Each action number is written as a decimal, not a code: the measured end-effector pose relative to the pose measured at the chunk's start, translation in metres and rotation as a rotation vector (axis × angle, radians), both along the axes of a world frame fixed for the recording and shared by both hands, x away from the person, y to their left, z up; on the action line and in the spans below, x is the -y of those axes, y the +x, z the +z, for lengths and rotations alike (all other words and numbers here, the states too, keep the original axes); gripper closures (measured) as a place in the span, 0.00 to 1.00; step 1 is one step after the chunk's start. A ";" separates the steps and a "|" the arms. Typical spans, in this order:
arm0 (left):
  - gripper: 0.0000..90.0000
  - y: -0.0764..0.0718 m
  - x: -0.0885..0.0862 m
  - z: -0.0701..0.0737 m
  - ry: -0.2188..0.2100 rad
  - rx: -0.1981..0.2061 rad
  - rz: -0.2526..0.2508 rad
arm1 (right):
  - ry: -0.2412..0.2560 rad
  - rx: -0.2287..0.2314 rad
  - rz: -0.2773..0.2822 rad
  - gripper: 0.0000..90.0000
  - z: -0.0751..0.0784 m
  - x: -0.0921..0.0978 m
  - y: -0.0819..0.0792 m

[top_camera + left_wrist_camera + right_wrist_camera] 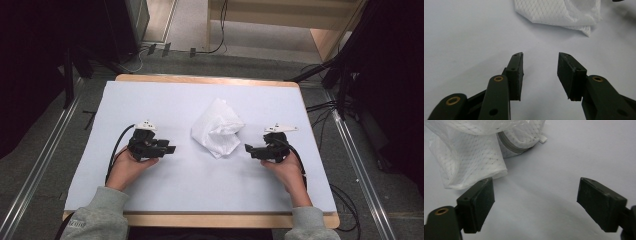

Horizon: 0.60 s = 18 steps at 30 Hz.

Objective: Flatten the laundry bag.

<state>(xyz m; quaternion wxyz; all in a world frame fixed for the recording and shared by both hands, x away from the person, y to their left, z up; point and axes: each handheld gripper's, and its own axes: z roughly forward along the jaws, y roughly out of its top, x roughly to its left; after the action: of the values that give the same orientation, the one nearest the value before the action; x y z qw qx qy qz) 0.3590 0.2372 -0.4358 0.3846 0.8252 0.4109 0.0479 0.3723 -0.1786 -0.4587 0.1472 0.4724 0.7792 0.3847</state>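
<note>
Both grippers rest on the white table [165,195], jaws apart and holding nothing: the left gripper [170,149] well to the left of the crumpled white mesh bag [218,127], the right gripper [248,148] just beside its lower right edge.

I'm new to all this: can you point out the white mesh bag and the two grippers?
white mesh bag [218,128], high view, middle of the crumpled fabric.
left gripper [172,149], high view, between its fingertips.
right gripper [248,148], high view, between its fingertips.
</note>
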 end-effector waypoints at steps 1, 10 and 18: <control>0.63 0.000 -0.001 0.001 0.009 0.003 0.011 | 0.007 -0.003 -0.001 0.23 0.000 -0.001 -0.001; 0.49 0.008 -0.005 0.003 -0.024 -0.027 0.024 | 0.044 -0.015 0.038 0.40 0.003 0.001 -0.003; 0.40 0.012 -0.001 0.001 -0.025 -0.048 0.018 | 0.067 -0.056 0.058 0.41 0.002 0.002 -0.003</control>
<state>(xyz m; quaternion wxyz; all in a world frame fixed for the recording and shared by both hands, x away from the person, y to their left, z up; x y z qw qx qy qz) 0.3714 0.2380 -0.4351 0.3845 0.8175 0.4280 0.0266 0.3691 -0.1809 -0.4562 0.0983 0.4650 0.7829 0.4015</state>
